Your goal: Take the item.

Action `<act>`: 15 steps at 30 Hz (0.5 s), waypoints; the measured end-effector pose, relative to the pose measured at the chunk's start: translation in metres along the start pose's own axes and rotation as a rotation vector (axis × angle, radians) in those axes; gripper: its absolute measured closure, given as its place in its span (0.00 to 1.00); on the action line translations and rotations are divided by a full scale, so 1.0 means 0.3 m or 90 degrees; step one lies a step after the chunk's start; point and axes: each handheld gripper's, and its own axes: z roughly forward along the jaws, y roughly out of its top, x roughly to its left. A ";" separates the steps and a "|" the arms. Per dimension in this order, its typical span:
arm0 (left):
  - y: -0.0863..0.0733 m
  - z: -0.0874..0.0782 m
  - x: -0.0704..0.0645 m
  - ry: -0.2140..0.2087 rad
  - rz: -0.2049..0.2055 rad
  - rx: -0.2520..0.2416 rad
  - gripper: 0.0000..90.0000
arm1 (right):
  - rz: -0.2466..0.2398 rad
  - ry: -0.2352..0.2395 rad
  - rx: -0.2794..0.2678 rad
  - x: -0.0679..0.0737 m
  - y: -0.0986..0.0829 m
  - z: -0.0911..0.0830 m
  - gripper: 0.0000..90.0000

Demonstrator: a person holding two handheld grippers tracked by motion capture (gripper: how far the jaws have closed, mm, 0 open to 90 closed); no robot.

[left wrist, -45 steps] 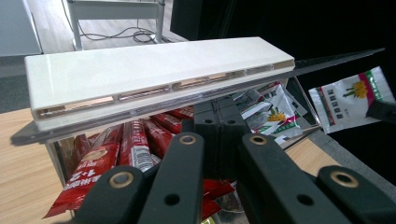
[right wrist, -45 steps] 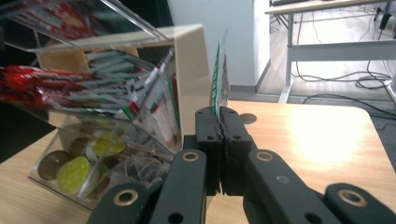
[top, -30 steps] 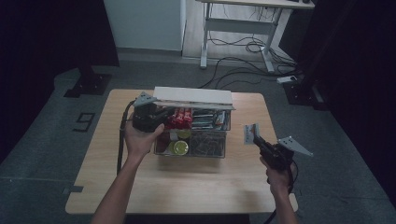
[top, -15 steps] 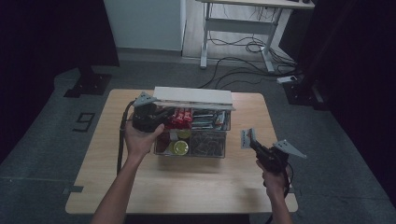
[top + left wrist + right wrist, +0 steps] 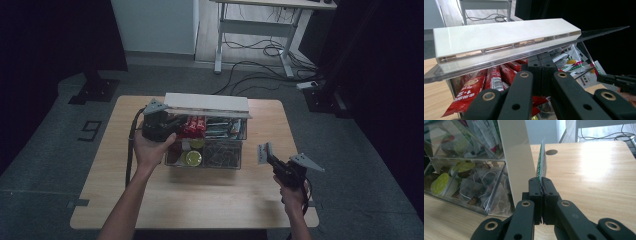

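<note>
floor mark (image 5: 90, 131) left of the bench reads "9". red packet (image 5: 471, 86) in the organiser shows "1+2"; other print illegible.

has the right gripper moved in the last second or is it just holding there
Yes. The right gripper, shut on a packet, has drifted toward the near edge of the table and slightly left, ending closer to the clear box.

One overhead view — two jaw-level close-ups

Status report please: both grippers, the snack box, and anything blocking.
Left gripper shut on lid, lid up over box. Right gripper shut on packet, off to the box's right side. Nothing in the way on table.
</note>
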 end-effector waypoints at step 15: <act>-0.001 -0.002 -0.006 0.000 0.001 0.000 0.99 | -0.001 0.001 0.040 0.002 -0.049 0.047 0.97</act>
